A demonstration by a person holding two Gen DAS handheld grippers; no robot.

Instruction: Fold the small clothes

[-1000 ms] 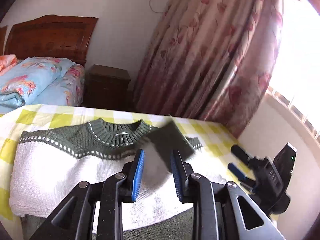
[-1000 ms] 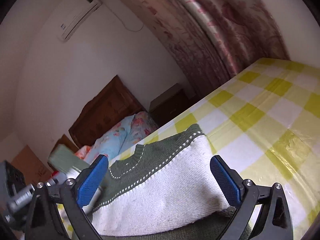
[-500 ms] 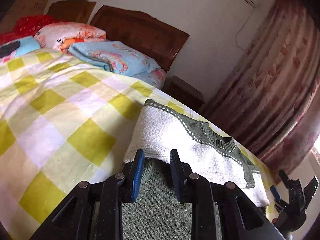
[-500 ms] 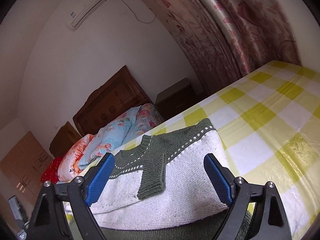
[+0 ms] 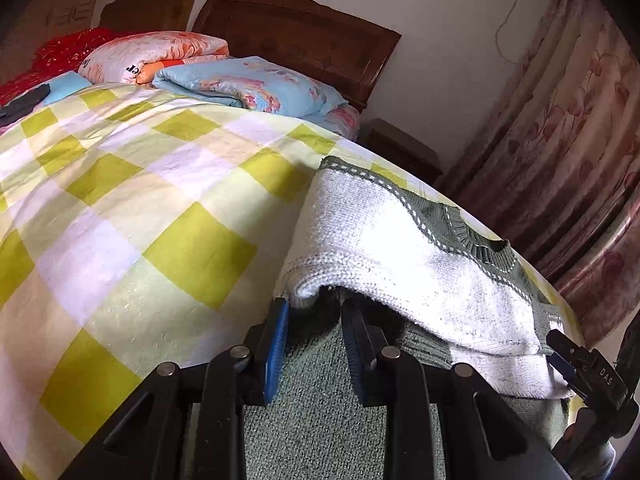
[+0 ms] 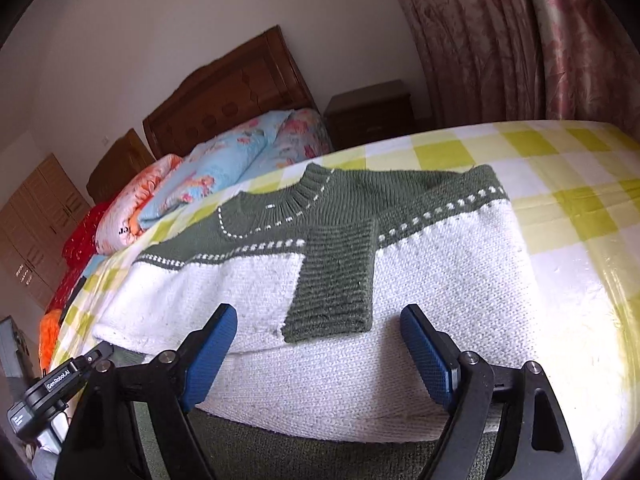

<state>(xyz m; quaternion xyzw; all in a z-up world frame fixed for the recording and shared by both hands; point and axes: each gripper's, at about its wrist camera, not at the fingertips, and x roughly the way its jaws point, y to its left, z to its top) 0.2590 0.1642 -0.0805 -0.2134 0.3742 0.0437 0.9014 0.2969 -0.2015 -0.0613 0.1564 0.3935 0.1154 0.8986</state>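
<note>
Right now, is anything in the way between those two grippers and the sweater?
Nothing visible. The left gripper is already at the sweater's green hem, jaws opening around it. The right gripper, open, hovers right over the white knit.

sweater (image 6: 420, 280) spread on checked bedcover (image 5: 140, 208), straight ahead of both sets of jaws. folded sleeve (image 6: 336, 280) on top, ahead between right jaws. hem between left jaws. pillows (image 5: 248, 84) beyond, before headboard (image 5: 304, 40). nightstand (image 6: 372, 112) and curtain (image 6: 500, 40) far right.
</note>
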